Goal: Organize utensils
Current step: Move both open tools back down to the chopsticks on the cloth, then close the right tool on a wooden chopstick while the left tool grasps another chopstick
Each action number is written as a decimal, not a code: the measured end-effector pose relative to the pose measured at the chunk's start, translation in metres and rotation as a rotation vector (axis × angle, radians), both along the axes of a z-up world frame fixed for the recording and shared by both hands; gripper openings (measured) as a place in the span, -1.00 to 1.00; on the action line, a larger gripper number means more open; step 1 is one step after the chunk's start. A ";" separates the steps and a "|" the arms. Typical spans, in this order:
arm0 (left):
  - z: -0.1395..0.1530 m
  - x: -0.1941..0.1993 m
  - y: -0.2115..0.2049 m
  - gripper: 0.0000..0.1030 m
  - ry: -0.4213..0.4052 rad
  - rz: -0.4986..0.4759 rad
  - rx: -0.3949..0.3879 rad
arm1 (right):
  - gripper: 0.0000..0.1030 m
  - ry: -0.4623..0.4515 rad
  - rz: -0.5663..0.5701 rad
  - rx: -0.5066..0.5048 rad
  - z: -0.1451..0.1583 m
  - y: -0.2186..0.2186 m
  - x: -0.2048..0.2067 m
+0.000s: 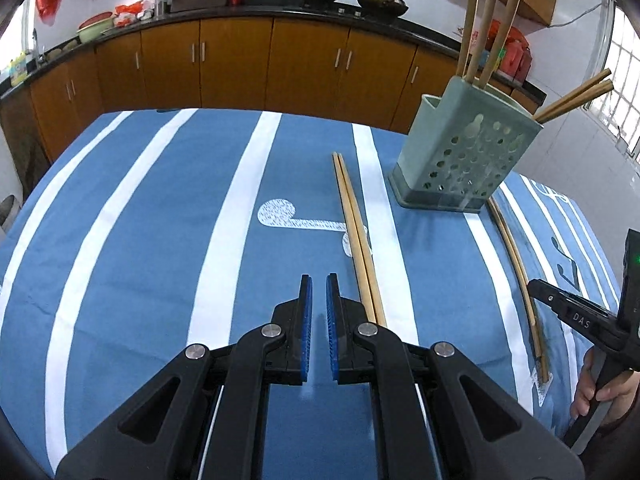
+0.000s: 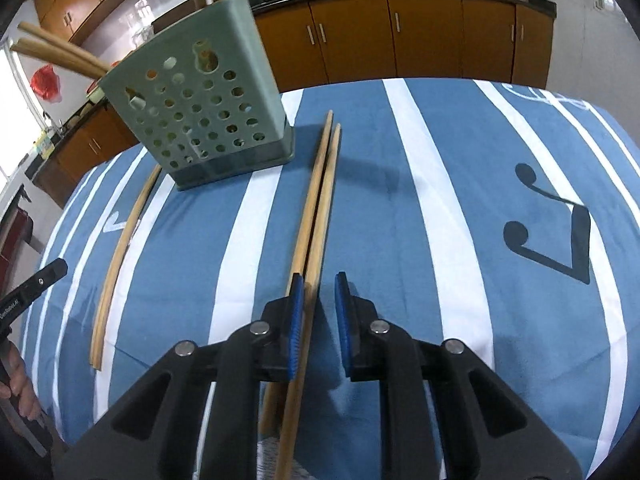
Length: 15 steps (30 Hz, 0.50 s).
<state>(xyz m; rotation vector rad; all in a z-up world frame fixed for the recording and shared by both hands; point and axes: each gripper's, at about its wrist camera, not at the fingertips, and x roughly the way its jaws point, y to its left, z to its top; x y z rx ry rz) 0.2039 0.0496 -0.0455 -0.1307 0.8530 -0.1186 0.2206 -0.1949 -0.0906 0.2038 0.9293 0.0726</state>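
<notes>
A green perforated utensil holder (image 1: 466, 148) stands on the blue striped tablecloth and holds several wooden chopsticks; it also shows in the right wrist view (image 2: 200, 108). One pair of chopsticks (image 1: 356, 232) lies just right of my left gripper (image 1: 319, 280), whose jaws stand slightly apart with nothing between them. A second pair (image 1: 516, 272) lies beside the holder. In the right wrist view, my right gripper (image 2: 320, 280) is open and straddles one chopstick of that second pair (image 2: 316, 208). The other pair (image 2: 120, 256) lies at the left.
The table (image 1: 132, 240) has a blue cloth with white stripes and music notes. Wooden kitchen cabinets (image 1: 240, 60) with woks on the counter run behind it. The right gripper's body (image 1: 580, 320) shows at the left view's right edge.
</notes>
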 end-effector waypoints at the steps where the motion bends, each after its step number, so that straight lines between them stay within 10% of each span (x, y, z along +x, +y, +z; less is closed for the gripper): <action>1: -0.001 0.000 -0.001 -0.85 0.003 -0.003 0.000 | -0.68 0.000 0.002 -0.010 0.000 0.001 -0.001; 15: -0.019 0.006 -0.025 -0.85 0.043 -0.078 -0.036 | -0.84 -0.012 -0.188 -0.135 -0.001 -0.042 -0.003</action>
